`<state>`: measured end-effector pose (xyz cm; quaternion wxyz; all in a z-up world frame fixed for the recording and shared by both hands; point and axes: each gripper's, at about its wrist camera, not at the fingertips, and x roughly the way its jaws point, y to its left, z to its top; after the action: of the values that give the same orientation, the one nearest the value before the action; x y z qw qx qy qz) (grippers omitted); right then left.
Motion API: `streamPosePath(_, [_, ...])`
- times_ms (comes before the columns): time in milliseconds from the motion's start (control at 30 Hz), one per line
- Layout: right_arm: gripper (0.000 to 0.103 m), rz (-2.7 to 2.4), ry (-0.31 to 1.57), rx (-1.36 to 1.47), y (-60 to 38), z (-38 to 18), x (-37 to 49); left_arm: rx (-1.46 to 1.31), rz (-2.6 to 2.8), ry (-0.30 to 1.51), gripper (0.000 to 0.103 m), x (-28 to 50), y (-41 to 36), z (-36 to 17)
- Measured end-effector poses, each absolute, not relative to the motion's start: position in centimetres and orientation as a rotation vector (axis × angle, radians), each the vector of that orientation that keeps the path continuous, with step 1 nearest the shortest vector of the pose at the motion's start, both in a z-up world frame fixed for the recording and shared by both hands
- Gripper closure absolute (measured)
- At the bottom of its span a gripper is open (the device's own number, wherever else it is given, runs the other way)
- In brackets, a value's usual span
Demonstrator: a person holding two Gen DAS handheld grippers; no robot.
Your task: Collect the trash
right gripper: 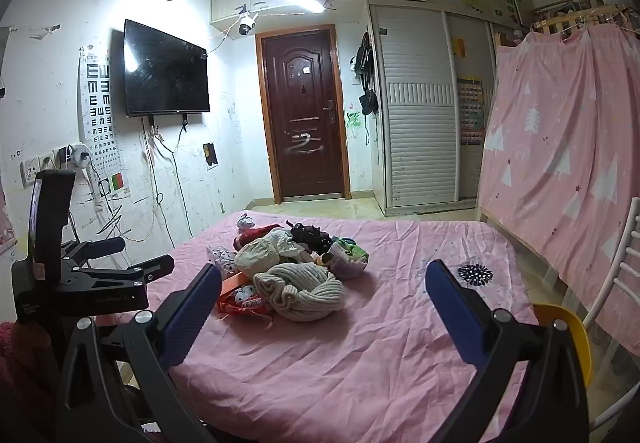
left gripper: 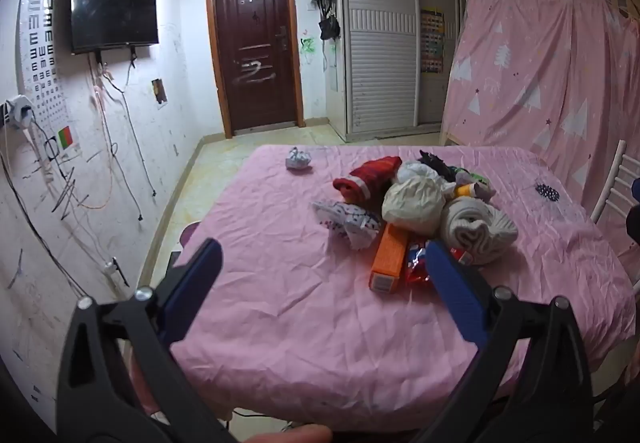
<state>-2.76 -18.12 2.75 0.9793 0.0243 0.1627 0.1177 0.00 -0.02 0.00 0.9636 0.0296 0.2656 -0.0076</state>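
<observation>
Trash sits in a heap on the pink table (left gripper: 280, 303), just ahead of my left tool (left gripper: 320, 275) and ahead-left of my right tool (right gripper: 324, 295); both are released, jaws wide, holding nothing. The orange box (left gripper: 390, 257) looks light and stiff, so I'd pinch its long sides. The red wrapper (right gripper: 244, 301) is crinkly, slippery; I'd grip a bunched edge.
</observation>
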Motion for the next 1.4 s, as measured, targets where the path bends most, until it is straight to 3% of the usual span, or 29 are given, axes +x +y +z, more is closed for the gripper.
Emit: streamPosePath(1400, [0.008, 0.239, 0.332, 0.047, -17.80, 2.72, -2.78, 0.063, -0.013, 0.537, 0.006, -0.01, -0.02, -0.01])
